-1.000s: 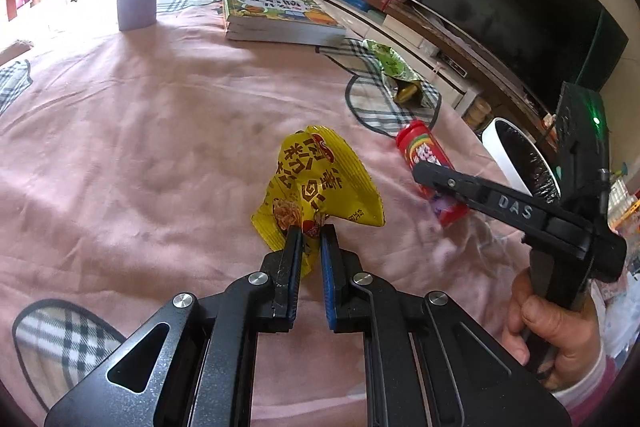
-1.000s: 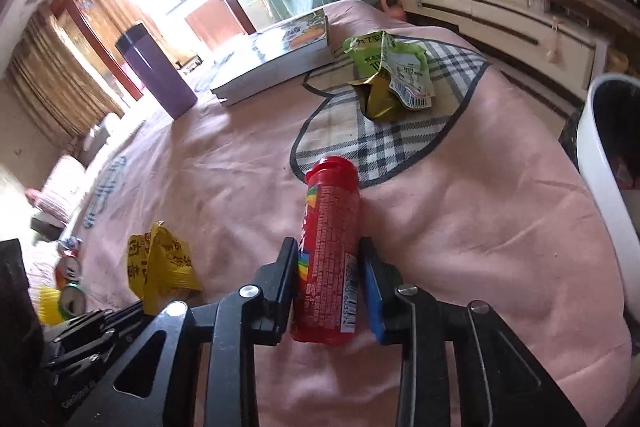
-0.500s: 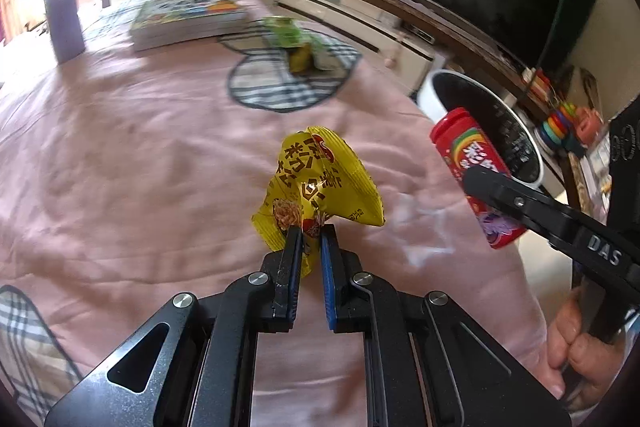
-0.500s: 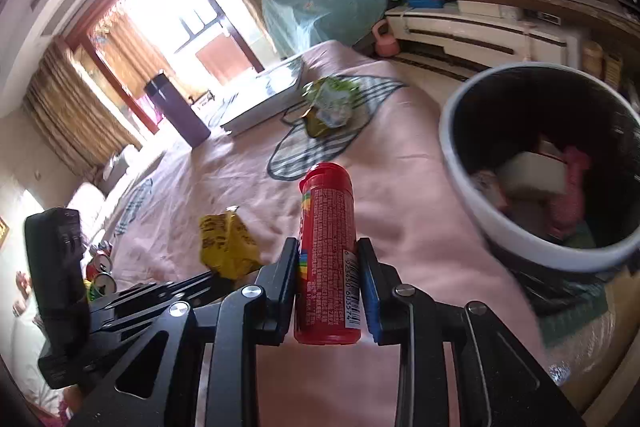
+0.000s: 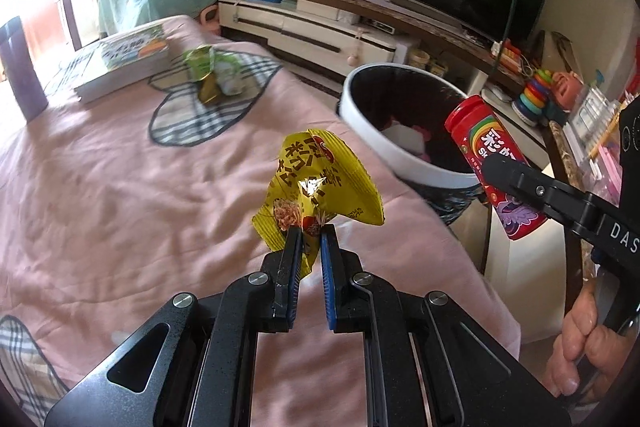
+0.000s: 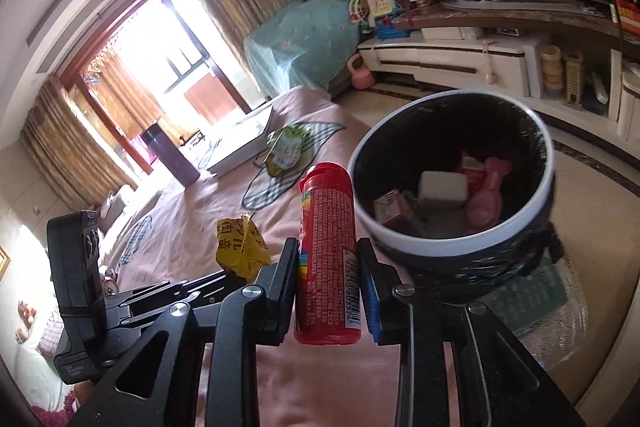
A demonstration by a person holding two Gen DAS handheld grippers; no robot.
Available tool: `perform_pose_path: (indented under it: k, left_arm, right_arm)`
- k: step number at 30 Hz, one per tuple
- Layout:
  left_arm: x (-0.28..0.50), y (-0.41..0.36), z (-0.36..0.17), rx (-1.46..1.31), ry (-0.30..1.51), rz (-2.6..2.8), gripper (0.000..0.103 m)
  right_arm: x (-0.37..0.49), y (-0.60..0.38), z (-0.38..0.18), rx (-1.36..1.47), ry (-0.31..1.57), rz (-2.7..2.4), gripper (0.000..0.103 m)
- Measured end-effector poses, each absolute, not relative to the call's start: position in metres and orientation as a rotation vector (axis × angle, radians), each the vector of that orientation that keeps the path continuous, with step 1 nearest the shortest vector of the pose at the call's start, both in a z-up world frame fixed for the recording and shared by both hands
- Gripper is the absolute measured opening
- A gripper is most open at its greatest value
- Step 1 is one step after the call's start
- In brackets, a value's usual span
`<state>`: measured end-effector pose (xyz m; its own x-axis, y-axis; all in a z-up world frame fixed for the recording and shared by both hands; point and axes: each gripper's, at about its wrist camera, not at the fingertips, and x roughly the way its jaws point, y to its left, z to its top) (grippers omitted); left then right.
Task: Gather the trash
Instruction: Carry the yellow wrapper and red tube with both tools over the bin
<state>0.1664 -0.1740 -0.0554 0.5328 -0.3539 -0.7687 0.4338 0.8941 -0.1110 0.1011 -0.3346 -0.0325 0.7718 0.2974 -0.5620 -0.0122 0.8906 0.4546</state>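
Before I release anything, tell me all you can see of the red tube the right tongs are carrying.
The red tube is a slim cylinder, seemingly plastic, with a red snap cap and a printed wrapper: small text and a barcode on one side, a rainbow logo on the other. It is closed and looks undented. The right tongs clamp its lower half, cap end away from the hand. It hangs in the air beside the bin's white rim, touching only the pads.

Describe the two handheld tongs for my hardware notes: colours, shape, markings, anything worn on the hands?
Both tongs are matte black, with angular arms that have triangular cut-outs and silver screw heads. The left tongs and right tongs have flat fingers with blue pads. White letters "DAS" run along the right arm. A black box-shaped body sits behind the left tongs. The hand is bare; no sleeve shows clearly.
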Motion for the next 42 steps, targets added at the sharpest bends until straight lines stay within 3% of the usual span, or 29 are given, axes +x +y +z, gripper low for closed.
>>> perform_pose_path:
  k: [24, 42]
  left_arm:
    - [0.209, -0.277, -0.042, 0.196, 0.856, -0.571, 0.009]
    - [0.236, -0.311, -0.056, 0.219, 0.891, -0.607, 0.011]
  right_arm:
    - [0.133, -0.418, -0.031, 0.478, 0.664, 0.055, 0.029]
    - [0.160, -0.443, -0.046, 0.519, 0.716, 0.043, 0.029]
